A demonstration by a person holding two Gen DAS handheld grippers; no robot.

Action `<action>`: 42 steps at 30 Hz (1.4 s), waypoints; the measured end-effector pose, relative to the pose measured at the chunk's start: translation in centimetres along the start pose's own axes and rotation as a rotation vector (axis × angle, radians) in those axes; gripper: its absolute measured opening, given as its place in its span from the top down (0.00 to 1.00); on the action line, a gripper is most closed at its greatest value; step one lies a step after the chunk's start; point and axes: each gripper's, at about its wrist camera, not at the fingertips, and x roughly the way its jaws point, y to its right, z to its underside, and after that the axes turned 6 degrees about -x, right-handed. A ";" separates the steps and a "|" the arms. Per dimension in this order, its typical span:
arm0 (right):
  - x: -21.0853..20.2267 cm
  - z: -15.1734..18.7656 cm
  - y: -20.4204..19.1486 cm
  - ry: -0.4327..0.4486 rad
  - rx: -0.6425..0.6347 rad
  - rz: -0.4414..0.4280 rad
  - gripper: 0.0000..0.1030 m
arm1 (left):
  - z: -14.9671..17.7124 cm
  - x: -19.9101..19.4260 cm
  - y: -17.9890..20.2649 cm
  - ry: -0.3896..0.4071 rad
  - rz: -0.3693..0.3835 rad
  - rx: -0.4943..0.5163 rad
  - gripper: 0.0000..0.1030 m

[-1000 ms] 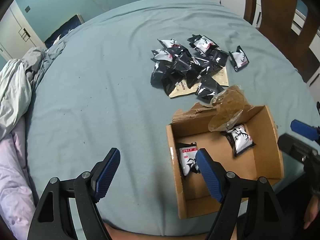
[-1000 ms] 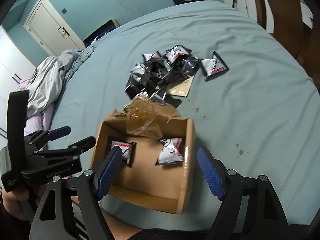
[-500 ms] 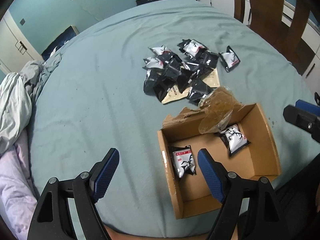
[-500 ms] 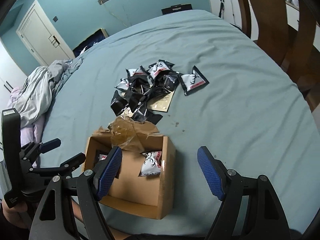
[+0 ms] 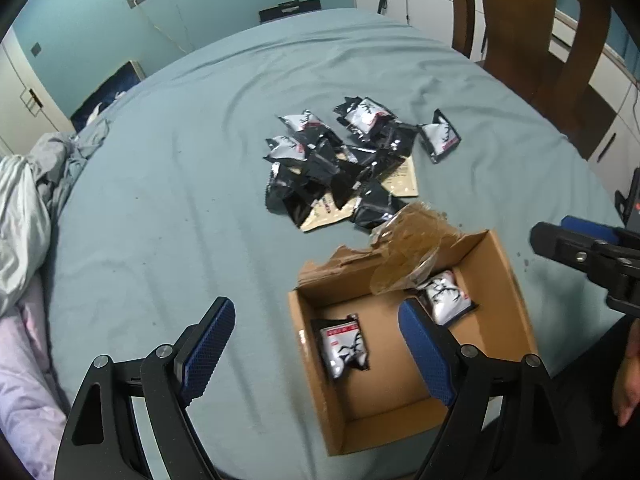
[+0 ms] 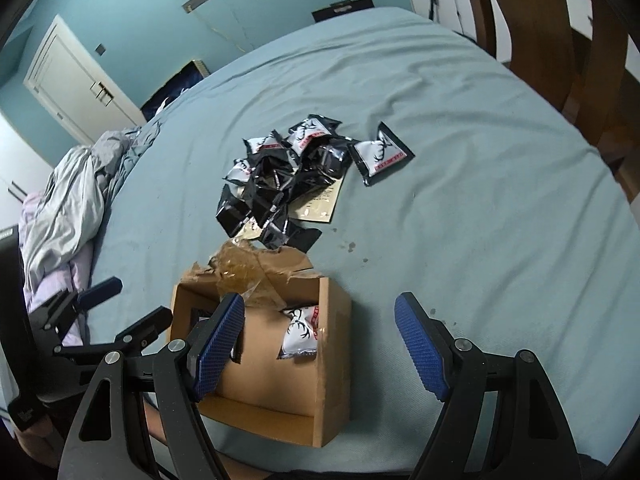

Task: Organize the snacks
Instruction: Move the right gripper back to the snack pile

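An open cardboard box sits on the bed's near edge with two black-and-white snack packets inside, one at the left and one at the right. A pile of the same snack packets lies beyond the box, with one packet apart at the right. My left gripper is open and empty above the box's left wall. My right gripper is open and empty above the box's right wall.
Crumpled brown tape and plastic hangs over the box's torn far flap. The bed is covered by a blue-grey sheet. Bunched bedding lies at the left. A wooden chair stands at the right.
Both grippers have risen and pulled back from the box, still open. The box and the pile have not moved.
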 end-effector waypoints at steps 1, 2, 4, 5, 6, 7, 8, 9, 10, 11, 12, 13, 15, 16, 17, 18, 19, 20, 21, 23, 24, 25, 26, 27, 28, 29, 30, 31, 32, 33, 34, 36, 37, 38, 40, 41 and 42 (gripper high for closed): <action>0.1 -0.1 0.1 -0.001 0.006 0.002 0.25 | -0.1 -0.4 0.0 0.017 0.014 -0.012 0.17; 0.1 -0.3 0.0 0.002 0.002 0.012 0.25 | -0.2 -0.8 -0.1 0.040 0.028 -0.025 0.17; 0.2 -0.5 -0.3 0.005 -0.025 0.054 0.25 | -0.6 -1.4 0.0 0.067 0.032 -0.033 0.17; 0.3 -0.6 -0.6 0.006 -0.042 0.084 0.25 | -0.7 -1.5 0.0 0.079 0.023 -0.031 0.17; 0.4 -0.7 -0.9 0.007 -0.064 0.121 0.25 | -0.8 -1.6 0.1 0.089 0.013 -0.028 0.17; 0.4 -0.9 -1.2 0.014 -0.094 0.169 0.25 | -0.9 -1.6 0.2 0.097 0.003 -0.022 0.17; 0.4 -1.0 -1.5 0.021 -0.109 0.196 0.25 | -1.1 -1.4 0.3 0.099 -0.006 -0.013 0.17; 0.4 -1.1 -1.9 0.030 -0.127 0.241 0.25 | -1.2 -1.3 0.3 0.097 -0.010 -0.008 0.17; 0.5 -1.3 -2.1 0.036 -0.138 0.296 0.25 | -1.4 -1.1 0.2 0.093 -0.011 -0.006 0.17; 0.6 -1.4 -2.1 0.040 -0.139 0.323 0.25 | -1.5 -1.0 0.1 0.091 -0.012 -0.010 0.17; 0.7 -1.5 -2.0 0.045 -0.135 0.328 0.25 | -1.6 -1.0 0.0 0.092 -0.014 -0.022 0.17; 0.8 -1.6 -1.9 0.048 -0.128 0.317 0.25 | -1.7 -1.1 -0.2 0.095 -0.007 -0.036 0.17; 1.2 -1.9 -1.5 0.034 -0.099 0.284 0.25 | -1.9 -1.2 -0.5 0.100 0.001 -0.054 0.17; 1.6 -2.1 -1.0 0.013 -0.075 0.264 0.25 | -1.9 -1.1 -0.6 0.101 -0.003 -0.058 0.17; 2.0 -2.4 -0.5 -0.010 -0.054 0.235 0.25 | -2.0 -1.0 -0.7 0.099 -0.009 -0.057 0.17; 2.3 -2.5 -0.1 -0.024 -0.041 0.214 0.25 | -1.9 -0.9 -0.7 0.096 -0.012 -0.057 0.17; 2.7 -2.8 0.4 -0.046 -0.025 0.192 0.25 | -2.0 -0.8 -0.8 0.087 -0.012 -0.058 0.17; 3.1 -3.3 0.9 -0.065 -0.009 0.180 0.25 | -1.9 -0.6 -0.8 0.074 -0.005 -0.060 0.17; 3.5 -3.8 1.4 -0.078 0.006 0.169 0.25 | -1.9 -0.5 -0.8 0.063 0.006 -0.061 0.17; 4.2 -4.9 2.1 -0.086 0.024 0.142 0.25 | -1.8 -0.3 -0.8 0.039 0.030 -0.057 0.17; 4.6 -5.6 2.4 -0.089 0.029 0.132 0.25 | -1.7 -0.2 -0.7 0.033 0.033 -0.052 0.17; 5.1 -6.3 2.6 -0.091 0.034 0.128 0.25 | -1.7 -0.1 -0.6 0.031 0.032 -0.046 0.17; 5.5 -6.7 2.9 -0.094 0.039 0.128 0.25 | -1.7 -0.1 -0.5 0.031 0.031 -0.042 0.17; 6.4 -7.4 3.2 -0.101 0.047 0.130 0.25 | -1.7 -0.1 -0.5 0.031 0.032 -0.039 0.17; 7.1 -8.0 3.5 -0.111 0.057 0.130 0.25 | -1.7 0.0 -0.5 0.030 0.034 -0.038 0.17; 7.8 -8.5 3.7 -0.120 0.067 0.125 0.25 | -1.8 0.0 -0.6 0.027 0.037 -0.040 0.17; 8.5 -8.9 3.9 -0.128 0.075 0.120 0.25 | -1.8 0.1 -0.7 0.022 0.042 -0.043 0.17; 9.4 -9.5 4.2 -0.134 0.080 0.118 0.25 | -1.9 0.3 -0.8 0.016 0.049 -0.049 0.17; 10.0 -9.7 4.3 -0.137 0.082 0.122 0.25 | -1.9 0.4 -0.9 0.012 0.053 -0.053 0.17; 10.7 -10.3 4.5 -0.139 0.082 0.136 0.25 | -2.0 0.5 -1.0 0.006 0.056 -0.060 0.17; 11.2 -10.5 4.6 -0.140 0.082 0.146 0.25 | -2.0 0.6 -1.2 0.000 0.057 -0.066 0.17; 12.1 -11.2 4.9 -0.134 0.096 0.140 0.25 | -2.0 0.9 -1.5 -0.010 0.058 -0.078 0.17; 12.5 -11.4 4.9 -0.132 0.102 0.133 0.25 | -2.0 1.1 -1.7 -0.016 0.059 -0.084 0.17; 13.0 -11.8 5.2 -0.130 0.114 0.124 0.25 | -2.1 1.2 -1.9 -0.022 0.059 -0.091 0.17; 13.7 -12.5 5.4 -0.126 0.122 0.127 0.25 | -2.3 1.4 -2.3 -0.023 0.057 -0.106 0.17; 14.1 -12.8 5.4 -0.124 0.121 0.132 0.25 | -2.3 1.5 -2.5 -0.023 0.056 -0.112 0.17; 14.6 -13.0 5.4 -0.125 0.117 0.138 0.25 | -2.4 1.6 -2.7 -0.023 0.053 -0.118 0.17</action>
